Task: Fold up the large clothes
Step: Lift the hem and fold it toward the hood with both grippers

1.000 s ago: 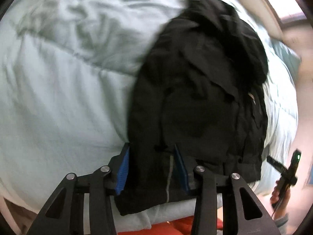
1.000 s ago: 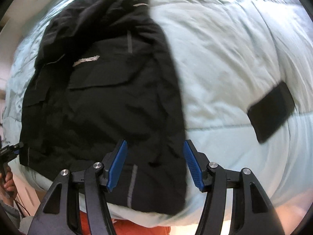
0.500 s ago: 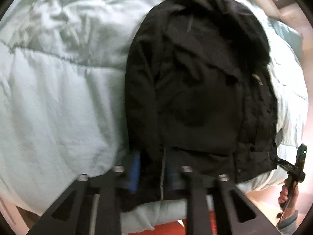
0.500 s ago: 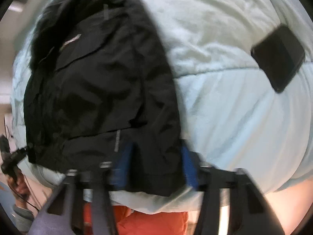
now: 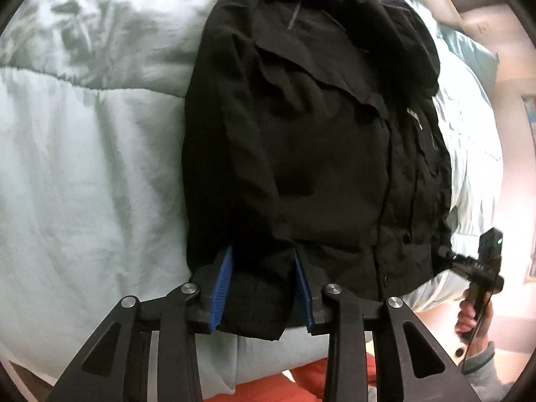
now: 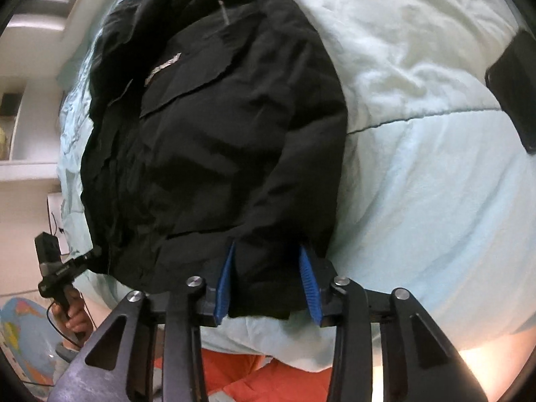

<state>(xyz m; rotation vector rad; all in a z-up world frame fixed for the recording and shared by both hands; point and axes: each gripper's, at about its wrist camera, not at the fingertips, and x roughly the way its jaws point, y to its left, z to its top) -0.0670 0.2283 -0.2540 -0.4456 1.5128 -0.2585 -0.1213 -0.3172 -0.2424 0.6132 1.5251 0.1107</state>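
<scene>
A large black jacket [image 5: 318,127] lies front up on a pale green quilt, sleeves laid along its sides; it also shows in the right wrist view [image 6: 214,127]. My left gripper [image 5: 263,288] stands open with its blue pads on either side of the jacket's left bottom hem corner and cuff. My right gripper [image 6: 268,281] stands open the same way around the right bottom hem corner. Cloth fills the gap between both pairs of pads, and I cannot see them pressing it. Each view shows the other hand-held gripper at the far hem corner.
The pale green quilt [image 5: 83,167] covers the bed on all sides of the jacket. A flat black phone-like object [image 6: 516,83] lies on the quilt at the right. Orange cloth [image 6: 254,378] shows below the bed edge. A shelf and wall stand at the left.
Both grippers have moved forward onto the jacket's bottom hem. The left gripper looked nearly shut half a second ago and now stands wider. The jacket itself has not shifted.
</scene>
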